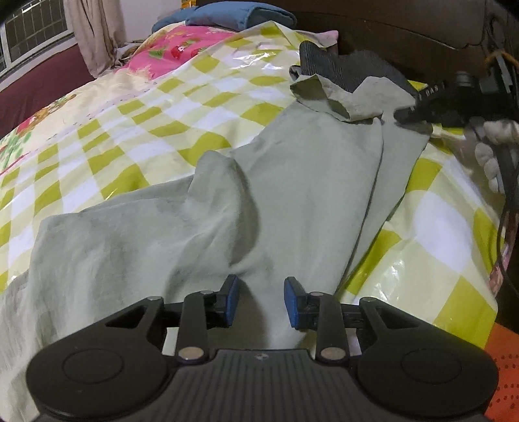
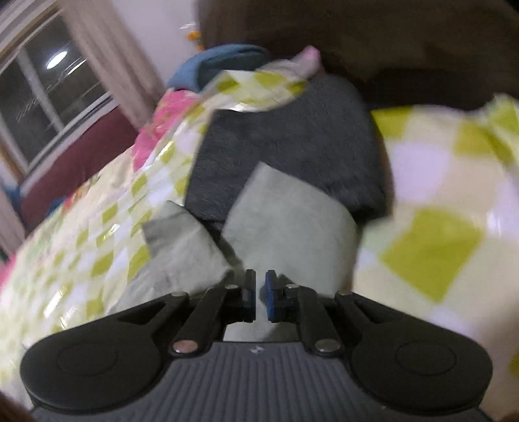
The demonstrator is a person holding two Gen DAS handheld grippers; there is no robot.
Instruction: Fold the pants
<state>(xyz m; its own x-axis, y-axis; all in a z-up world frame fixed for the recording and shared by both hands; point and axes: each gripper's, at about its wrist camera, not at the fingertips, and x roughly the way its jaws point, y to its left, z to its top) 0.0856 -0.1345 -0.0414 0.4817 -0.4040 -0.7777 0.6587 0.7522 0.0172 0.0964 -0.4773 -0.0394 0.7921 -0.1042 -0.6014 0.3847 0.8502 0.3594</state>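
Bed w/ checked cover (image 1: pixel 181 107) — grey-green pants (image 1: pixel 292 181), dark garment (image 1: pixel 350 71) on it.

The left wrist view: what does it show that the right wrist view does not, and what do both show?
Only the left wrist view shows the right hand-held gripper from outside, at the far end of the pale green pants, with a gloved hand behind it. It also shows the pants spread long over the bed.

Only the right wrist view shows the ceiling light reflected in the window.

Both show the pants, the dark grey cloth beyond them, the checked cover, the folded blue fabric and the curtain.
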